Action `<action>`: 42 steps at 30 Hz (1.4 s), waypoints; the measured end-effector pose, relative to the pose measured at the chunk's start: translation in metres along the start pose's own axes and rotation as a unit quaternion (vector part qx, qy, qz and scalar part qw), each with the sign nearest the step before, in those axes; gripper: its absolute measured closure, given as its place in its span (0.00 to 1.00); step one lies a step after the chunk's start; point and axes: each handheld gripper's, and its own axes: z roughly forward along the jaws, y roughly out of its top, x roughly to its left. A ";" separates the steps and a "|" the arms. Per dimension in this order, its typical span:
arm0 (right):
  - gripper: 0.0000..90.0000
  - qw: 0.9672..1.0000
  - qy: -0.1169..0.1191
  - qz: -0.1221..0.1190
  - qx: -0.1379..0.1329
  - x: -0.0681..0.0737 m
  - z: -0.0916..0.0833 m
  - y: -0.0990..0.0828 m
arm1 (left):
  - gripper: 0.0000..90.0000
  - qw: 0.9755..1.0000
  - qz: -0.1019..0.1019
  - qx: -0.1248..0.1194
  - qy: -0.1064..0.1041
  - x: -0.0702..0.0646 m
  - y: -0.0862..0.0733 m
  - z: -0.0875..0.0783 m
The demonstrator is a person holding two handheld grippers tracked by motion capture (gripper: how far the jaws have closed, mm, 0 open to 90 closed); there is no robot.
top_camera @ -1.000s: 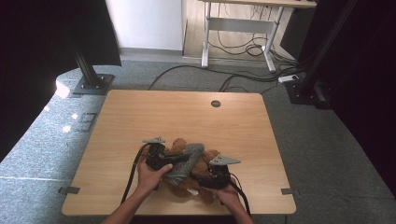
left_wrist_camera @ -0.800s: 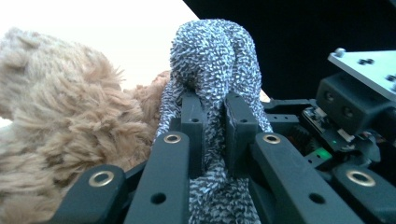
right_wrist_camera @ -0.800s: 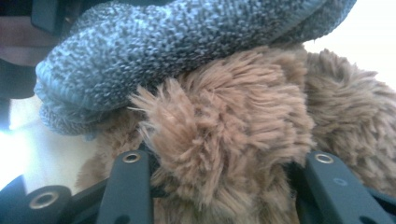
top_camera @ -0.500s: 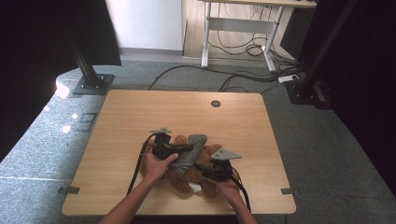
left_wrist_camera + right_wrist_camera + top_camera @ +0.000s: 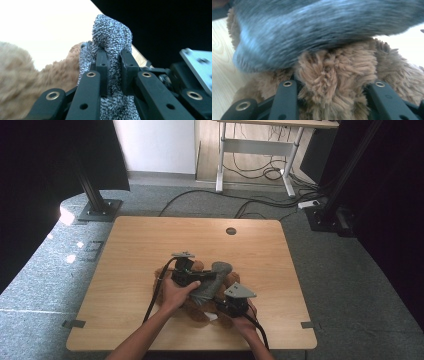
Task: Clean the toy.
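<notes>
A brown plush toy (image 5: pixel 196 311) lies on the wooden table (image 5: pixel 150 245) near its front edge. A grey knitted piece (image 5: pixel 214 281) sits over the toy. My left gripper (image 5: pixel 202 277) is shut on this grey fabric (image 5: pixel 111 32), and the pads (image 5: pixel 102 65) pinch a fold of it and hold it up. My right gripper (image 5: pixel 220 304) is low at the toy's right side. Its jaws have just been closing and now squeeze a tuft of the brown fur (image 5: pixel 337 72), under the grey piece (image 5: pixel 312 30).
A person's forearms come in from the table's front edge. A small round hole (image 5: pixel 231 231) sits near the table's far edge. Black stand bases (image 5: pixel 97 210) and cables lie on the grey floor around the table. Bare tabletop (image 5: pixel 140 245) stretches to the left and back.
My left gripper has risen and moved away from the front edge, pulling the grey fabric with it. The right gripper has stayed at the toy.
</notes>
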 end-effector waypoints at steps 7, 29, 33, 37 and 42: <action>0.66 1.000 0.013 -0.020 -0.002 0.010 -0.010 -0.008 | 0.87 0.998 -0.014 0.057 -0.008 0.004 -0.001 0.011; 0.66 0.999 0.045 0.015 -0.013 0.009 -0.018 -0.017 | 0.88 0.996 -0.069 -0.050 0.029 0.072 -0.057 -0.114; 0.66 0.999 0.045 0.016 -0.015 0.009 -0.018 -0.018 | 0.88 0.992 -0.086 -0.075 0.046 0.085 -0.064 -0.134; 0.66 0.999 0.048 0.016 -0.018 0.008 -0.018 -0.019 | 0.88 0.988 -0.110 -0.088 0.064 0.102 -0.076 -0.147; 0.66 0.999 0.048 0.014 -0.019 0.008 -0.018 -0.019 | 0.88 0.985 -0.128 -0.073 0.089 0.118 -0.090 -0.146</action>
